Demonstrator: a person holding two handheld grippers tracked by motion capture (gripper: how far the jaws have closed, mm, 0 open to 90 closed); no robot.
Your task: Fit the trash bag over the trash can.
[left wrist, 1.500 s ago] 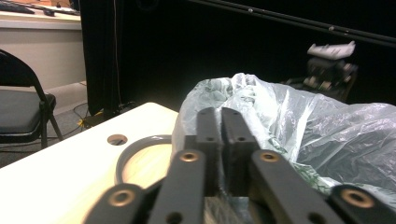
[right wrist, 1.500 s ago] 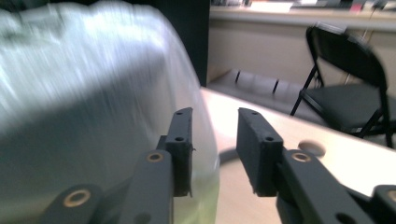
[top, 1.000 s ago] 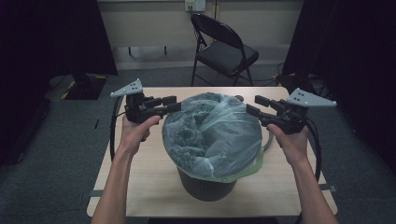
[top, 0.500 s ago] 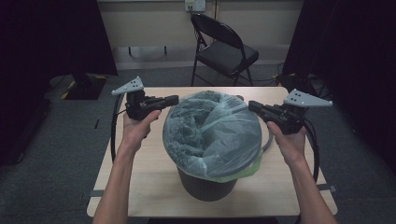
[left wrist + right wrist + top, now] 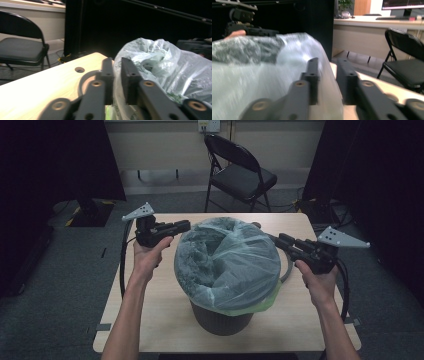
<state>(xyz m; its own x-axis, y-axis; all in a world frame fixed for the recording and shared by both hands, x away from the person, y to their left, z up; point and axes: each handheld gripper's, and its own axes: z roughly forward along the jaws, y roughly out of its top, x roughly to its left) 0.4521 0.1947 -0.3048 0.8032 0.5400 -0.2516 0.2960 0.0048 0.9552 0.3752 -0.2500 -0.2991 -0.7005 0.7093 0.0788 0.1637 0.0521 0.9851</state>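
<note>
From above, a dark bin (image 5: 220, 317) stands in the middle of the pale wooden worktop (image 5: 150, 320), lined with a translucent greenish bag (image 5: 227, 262) whose film billows up over the rim and folds down outside it. The left gripper (image 5: 184, 225) reaches in from the left and its jaws meet the bag's upper left edge; the left hand (image 5: 148, 255) holds it from below. The right gripper (image 5: 276, 240) comes in from the right, its jaws at the bag's right edge, carried by the right hand (image 5: 316, 282). A black folding chair (image 5: 240, 175) stands beyond the worktop's far side.

In the left gripper view, the left gripper (image 5: 117, 75) has its jaws slightly apart after just opening a little, with the bag (image 5: 160, 65) film running up between them; whether the pads press on it I cannot tell. The worktop (image 5: 50, 82) stretches away to the left, with a round hole in it, and the chair (image 5: 22, 47) lies beyond.

In the right gripper view, the right gripper (image 5: 329, 77) likewise shows a gap between its jaws, which have just been opening, and the bag (image 5: 262, 82) film, blurred, passes through that gap. The left gripper (image 5: 249, 28) appears far off across the bag. The chair (image 5: 407, 65) stands at the right.
</note>
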